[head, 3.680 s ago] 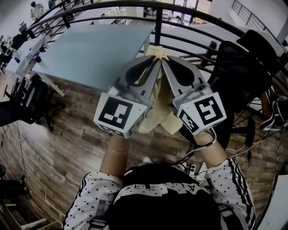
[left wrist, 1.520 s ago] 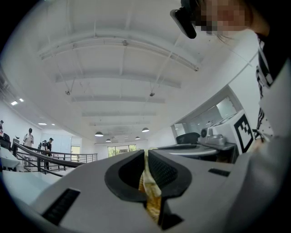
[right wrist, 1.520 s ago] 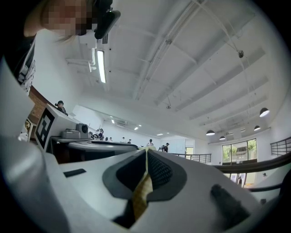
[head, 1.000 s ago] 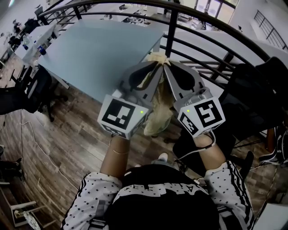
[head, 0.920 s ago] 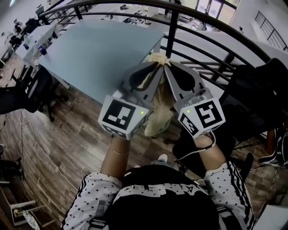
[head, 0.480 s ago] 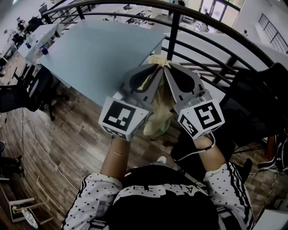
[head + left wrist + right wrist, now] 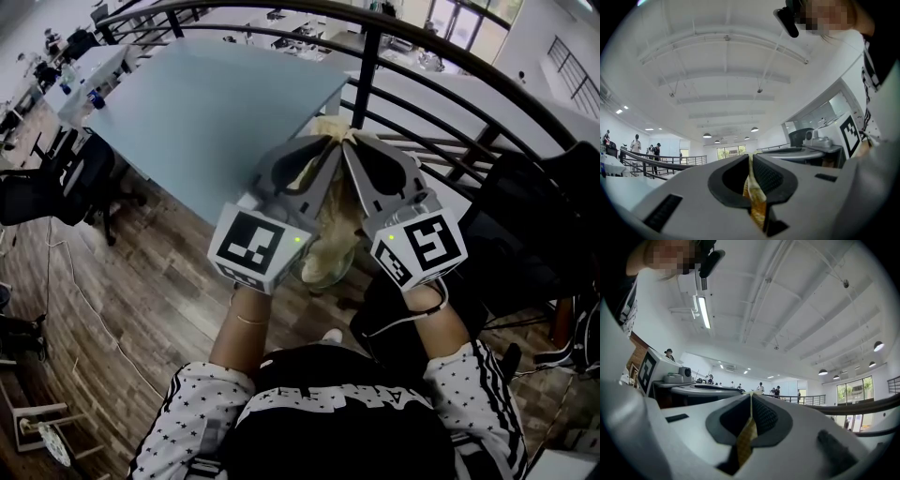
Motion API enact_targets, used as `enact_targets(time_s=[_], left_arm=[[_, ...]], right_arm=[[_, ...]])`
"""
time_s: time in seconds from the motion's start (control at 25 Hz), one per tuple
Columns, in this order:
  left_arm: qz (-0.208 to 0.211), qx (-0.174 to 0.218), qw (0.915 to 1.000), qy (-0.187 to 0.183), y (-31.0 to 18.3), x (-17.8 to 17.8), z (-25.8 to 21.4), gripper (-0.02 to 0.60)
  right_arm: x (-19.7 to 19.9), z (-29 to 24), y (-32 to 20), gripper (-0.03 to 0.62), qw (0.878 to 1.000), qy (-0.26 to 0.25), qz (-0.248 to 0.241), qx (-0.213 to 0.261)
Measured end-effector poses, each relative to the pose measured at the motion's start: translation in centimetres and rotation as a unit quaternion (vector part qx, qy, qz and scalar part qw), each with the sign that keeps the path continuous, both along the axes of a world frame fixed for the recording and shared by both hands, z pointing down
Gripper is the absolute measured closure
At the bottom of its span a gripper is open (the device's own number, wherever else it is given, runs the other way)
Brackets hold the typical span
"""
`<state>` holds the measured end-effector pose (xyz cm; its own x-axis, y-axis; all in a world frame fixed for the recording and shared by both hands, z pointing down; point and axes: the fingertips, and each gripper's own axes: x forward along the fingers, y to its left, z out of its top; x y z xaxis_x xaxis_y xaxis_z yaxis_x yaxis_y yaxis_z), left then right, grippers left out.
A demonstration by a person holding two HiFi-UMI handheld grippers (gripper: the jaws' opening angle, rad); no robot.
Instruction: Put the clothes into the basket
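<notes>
The jaws of the left gripper [image 7: 751,158] pinch the top of a yellow cloth [image 7: 330,230]. The jaws of the right gripper [image 7: 751,396] pinch it too. Their tips sit just beside each other. The cloth hangs down between them, above the floor [image 7: 159,291], near a rail [image 7: 368,80] and a table [image 7: 216,103].

Your left tool [image 7: 330,141] and right tool [image 7: 351,141] have matt grey plastic shells. Their dark ribbed pads [image 7: 765,176] (rubbery by the look) press on the garment [image 7: 328,234], a soft, crinkled pale-yellow cloth. Below you, the floor [image 7: 159,300] is grained wood plank. The desk [image 7: 216,103] top looks smooth and matt, and the railing [image 7: 372,66] is dark painted metal.
</notes>
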<state>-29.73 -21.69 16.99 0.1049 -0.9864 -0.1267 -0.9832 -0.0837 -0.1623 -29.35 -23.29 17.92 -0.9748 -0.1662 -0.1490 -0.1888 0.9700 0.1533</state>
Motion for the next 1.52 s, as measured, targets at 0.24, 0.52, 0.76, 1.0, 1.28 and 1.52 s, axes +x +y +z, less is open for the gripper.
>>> enact_targets(time_s=[0.24, 0.52, 0.76, 1.0, 1.28, 1.52], left_arm=[[-0.004, 0.000, 1.0000, 0.001, -0.4, 0.2, 0.7, 0.544], [0.012, -0.011, 0.9999, -0.003, -1.2, -0.2, 1.7, 0.543], [0.034, -0.021, 0.9992, -0.004, -1.7, -0.6, 2.4, 0.543], [0.044, -0.033, 0.9985, 0.001, -1.9, -0.9, 3.4, 0.543], [0.053, -0.042, 0.9977, 0.006, -1.9, -1.7, 5.0, 0.543], [0.060, -0.055, 0.9966, 0.012, -2.3, -2.2, 6.8, 0.543]], right_arm=[[0.1, 0.7, -0.4, 0.563, 1.000, 0.005, -0.005, -0.001], [-0.2, 1.7, -1.2, 0.563, 1.000, 0.014, 0.011, -0.005], [-0.6, 2.4, -1.6, 0.563, 0.999, 0.019, 0.029, -0.013], [-0.9, 3.5, -1.8, 0.563, 0.999, 0.028, 0.037, -0.026], [-1.7, 5.1, -1.8, 0.564, 0.998, 0.037, 0.040, -0.035], [-2.1, 7.0, -2.1, 0.563, 0.997, 0.050, 0.043, -0.049]])
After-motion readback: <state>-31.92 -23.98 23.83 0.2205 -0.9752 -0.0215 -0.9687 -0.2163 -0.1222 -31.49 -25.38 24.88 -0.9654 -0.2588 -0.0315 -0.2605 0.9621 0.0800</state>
